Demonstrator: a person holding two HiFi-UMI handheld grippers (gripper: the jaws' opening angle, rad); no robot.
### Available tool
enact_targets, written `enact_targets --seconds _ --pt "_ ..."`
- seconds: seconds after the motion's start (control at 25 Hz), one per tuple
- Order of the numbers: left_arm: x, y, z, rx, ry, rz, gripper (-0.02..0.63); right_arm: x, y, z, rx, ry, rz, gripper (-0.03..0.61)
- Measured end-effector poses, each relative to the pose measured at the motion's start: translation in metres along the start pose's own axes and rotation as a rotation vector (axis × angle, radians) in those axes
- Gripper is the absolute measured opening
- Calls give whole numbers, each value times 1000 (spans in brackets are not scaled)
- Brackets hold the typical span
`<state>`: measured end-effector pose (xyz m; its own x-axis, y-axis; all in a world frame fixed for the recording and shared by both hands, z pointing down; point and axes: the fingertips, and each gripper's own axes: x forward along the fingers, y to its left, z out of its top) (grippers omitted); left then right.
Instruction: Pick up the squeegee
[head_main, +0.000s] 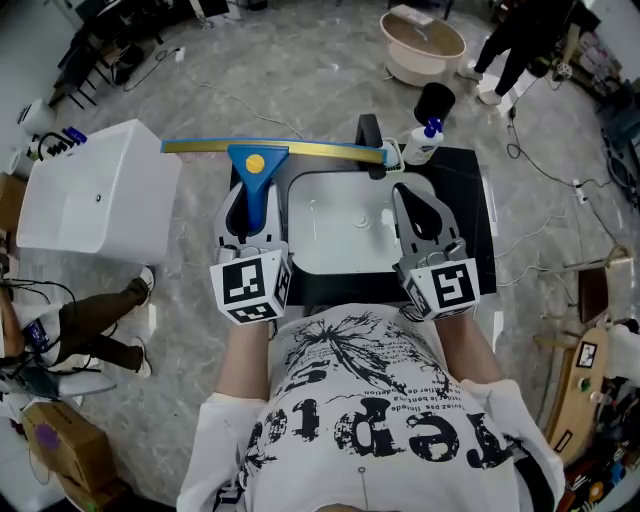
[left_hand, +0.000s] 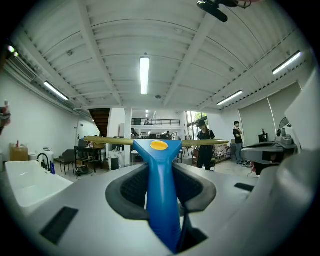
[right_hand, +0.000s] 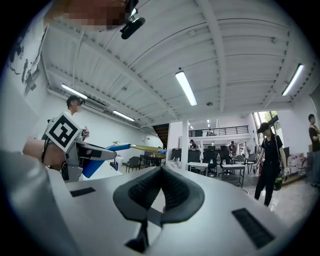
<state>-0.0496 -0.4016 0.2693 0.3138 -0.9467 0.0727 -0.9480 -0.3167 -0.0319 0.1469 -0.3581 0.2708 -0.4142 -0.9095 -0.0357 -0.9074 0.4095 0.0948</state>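
Note:
The squeegee (head_main: 256, 172) has a blue handle with a yellow dot and a long yellow-edged blade across its far end. My left gripper (head_main: 251, 208) is shut on the handle and holds it level in the air, the blade over the far left rim of the sink. In the left gripper view the handle (left_hand: 160, 165) runs straight out between the two dark pads. My right gripper (head_main: 418, 205) is beside it over the sink's right side, shut with nothing between its pads (right_hand: 160, 172). In the right gripper view the held squeegee (right_hand: 107, 148) shows at the left.
A white sink basin (head_main: 305, 245) sits in a black stand below both grippers, with a black faucet (head_main: 370, 140) at its far rim. A white bottle (head_main: 420, 148) and a black cylinder (head_main: 434, 100) stand at the far right. A white box (head_main: 95, 190) is on the left. People stand around.

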Motion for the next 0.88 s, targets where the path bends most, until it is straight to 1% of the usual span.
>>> enact_targets --seconds 0.32,0.88 --pt "-2 -4 -9 28 12 -6 140 -2 3 -7 1 17 -3 12" --pt "1 3 -16 16 24 -17 140 8 12 -8 -26 9 10 12"
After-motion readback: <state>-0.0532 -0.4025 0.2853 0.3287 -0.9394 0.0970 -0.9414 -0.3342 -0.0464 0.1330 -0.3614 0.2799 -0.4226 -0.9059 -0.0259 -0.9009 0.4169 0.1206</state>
